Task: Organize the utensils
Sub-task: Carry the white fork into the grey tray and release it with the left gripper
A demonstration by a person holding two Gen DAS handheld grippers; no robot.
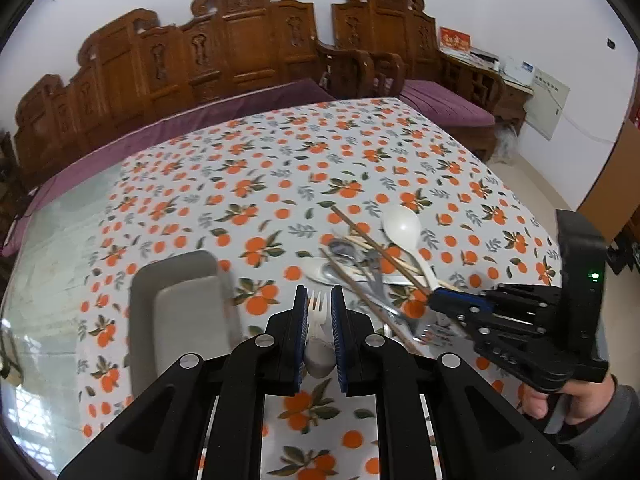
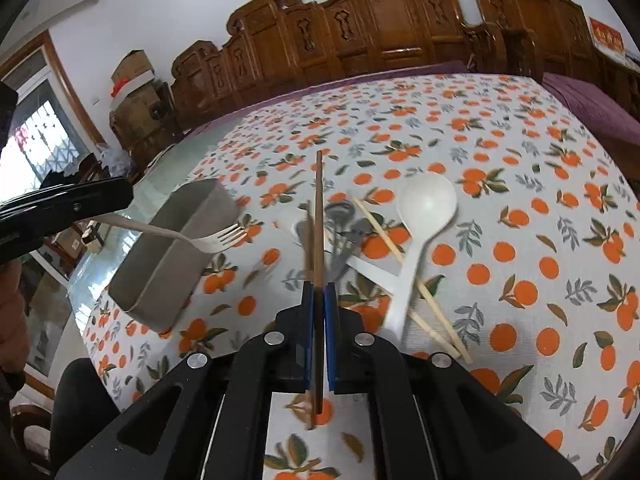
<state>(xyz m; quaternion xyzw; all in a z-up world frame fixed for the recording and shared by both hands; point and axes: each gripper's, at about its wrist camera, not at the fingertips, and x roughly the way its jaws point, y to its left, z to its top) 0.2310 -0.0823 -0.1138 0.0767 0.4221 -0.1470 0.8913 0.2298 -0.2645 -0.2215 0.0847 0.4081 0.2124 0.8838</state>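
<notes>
both jaws pinch utensils: left a fork [image 1: 319,312], right a chopstick [image 2: 319,216].

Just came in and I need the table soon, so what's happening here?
A person is sorting cutlery with a claw in each hand. The left claw holds a pale fork near the grey box. The right claw grips a brown chopstick. A white spoon, metal cutlery and more chopsticks lie piled on the tablecloth.
</notes>
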